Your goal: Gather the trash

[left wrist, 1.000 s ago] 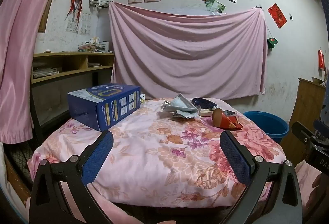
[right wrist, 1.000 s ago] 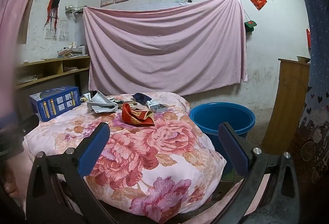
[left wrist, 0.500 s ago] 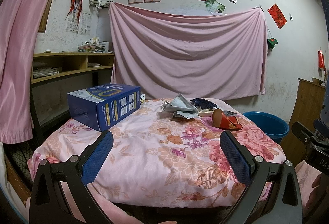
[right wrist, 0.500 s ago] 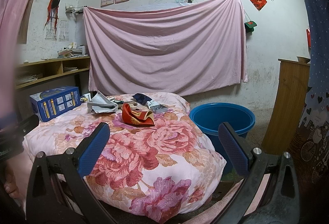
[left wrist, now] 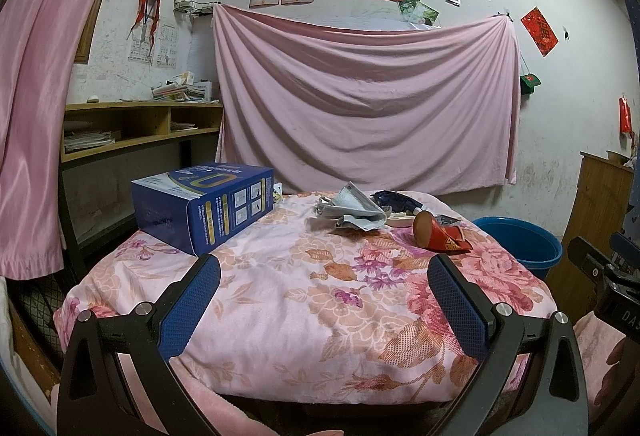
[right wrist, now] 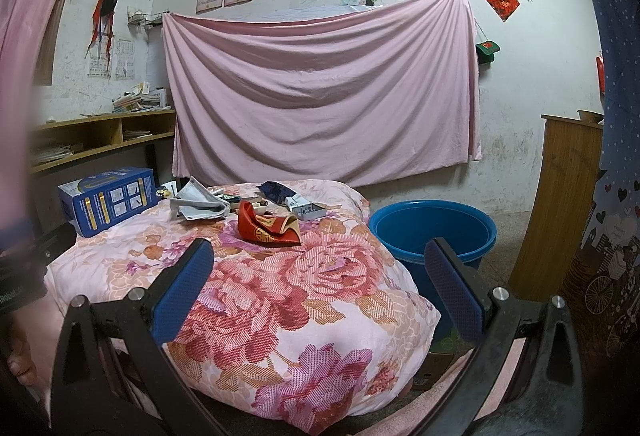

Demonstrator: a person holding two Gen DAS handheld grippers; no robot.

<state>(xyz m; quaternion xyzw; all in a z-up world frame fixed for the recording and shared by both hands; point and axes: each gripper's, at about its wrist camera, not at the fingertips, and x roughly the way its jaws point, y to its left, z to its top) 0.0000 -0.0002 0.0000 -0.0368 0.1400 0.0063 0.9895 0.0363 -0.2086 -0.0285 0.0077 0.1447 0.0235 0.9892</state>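
On a table draped in a floral cloth lies trash at the far side: a blue carton, crumpled grey paper, a red packet, a dark blue wrapper and a small box. A blue bucket stands on the floor to the table's right. My left gripper is open at the near edge, well short of the trash. My right gripper is open too, with nothing between its fingers.
A pink sheet hangs on the back wall. Wooden shelves with papers run along the left, with a pink curtain in front. A wooden cabinet stands at the right, beyond the bucket.
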